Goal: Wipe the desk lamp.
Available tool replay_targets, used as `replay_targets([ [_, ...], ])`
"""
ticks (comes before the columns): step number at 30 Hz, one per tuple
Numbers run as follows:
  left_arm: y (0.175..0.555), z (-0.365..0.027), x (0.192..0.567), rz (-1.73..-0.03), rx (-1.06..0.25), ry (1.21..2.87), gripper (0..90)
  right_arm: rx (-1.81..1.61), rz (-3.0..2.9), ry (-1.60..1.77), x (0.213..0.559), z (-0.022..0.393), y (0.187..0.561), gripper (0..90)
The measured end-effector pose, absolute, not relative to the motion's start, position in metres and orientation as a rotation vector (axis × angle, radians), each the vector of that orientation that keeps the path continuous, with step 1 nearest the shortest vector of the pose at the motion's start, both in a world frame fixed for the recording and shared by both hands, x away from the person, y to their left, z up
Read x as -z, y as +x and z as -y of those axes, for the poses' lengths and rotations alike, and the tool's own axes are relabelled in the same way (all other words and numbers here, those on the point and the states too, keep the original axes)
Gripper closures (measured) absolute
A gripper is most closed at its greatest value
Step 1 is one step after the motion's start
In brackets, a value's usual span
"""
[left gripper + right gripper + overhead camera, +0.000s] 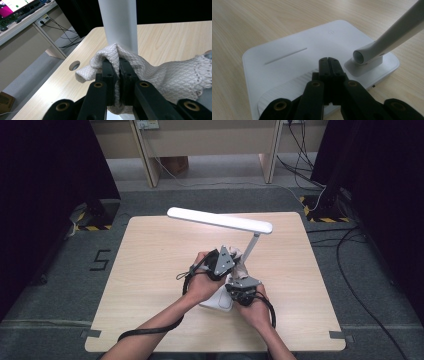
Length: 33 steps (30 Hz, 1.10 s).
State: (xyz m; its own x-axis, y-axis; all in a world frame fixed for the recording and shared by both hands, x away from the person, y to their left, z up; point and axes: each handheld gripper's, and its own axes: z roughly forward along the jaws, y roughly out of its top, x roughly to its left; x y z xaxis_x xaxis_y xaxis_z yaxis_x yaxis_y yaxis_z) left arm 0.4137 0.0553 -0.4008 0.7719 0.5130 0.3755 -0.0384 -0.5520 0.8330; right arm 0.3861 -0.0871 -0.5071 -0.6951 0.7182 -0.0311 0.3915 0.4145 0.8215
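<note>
The left gripper (119, 72) pinches a white quilted cloth (162, 77) against the white desk lamp's stem (121, 25). The right gripper (331, 65), jaws pressed together, rests over the lamp's flat base (294, 52), whose groove the right gripper view shows.

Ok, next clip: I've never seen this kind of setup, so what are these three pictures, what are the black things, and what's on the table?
No robot here: a person holds a hand-held two-jaw tool in each hand. The high view looks down on a light wooden table from the person's side. The other two pictures come from cameras riding on the tools, looking along their black jaws.

On the table stands a white desk lamp with a flat rectangular base, a slanted stem and a long bar head.

The left gripper is shut on a white quilted cloth, held against the lamp's stem, apparently for wiping. The right gripper is shut with nothing between its jaws; its tips sit over the base, possibly steadying it, though contact is unclear.
</note>
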Motion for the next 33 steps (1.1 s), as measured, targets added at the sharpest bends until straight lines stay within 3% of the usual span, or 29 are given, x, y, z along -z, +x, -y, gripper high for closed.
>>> replay_targets([
  [33, 0.421, -0.056, 0.419, -0.383, -0.756, 2.076, 84.2, -1.183, -2.297, 0.939, 0.507, 0.087, 0.387, 90.0],
])
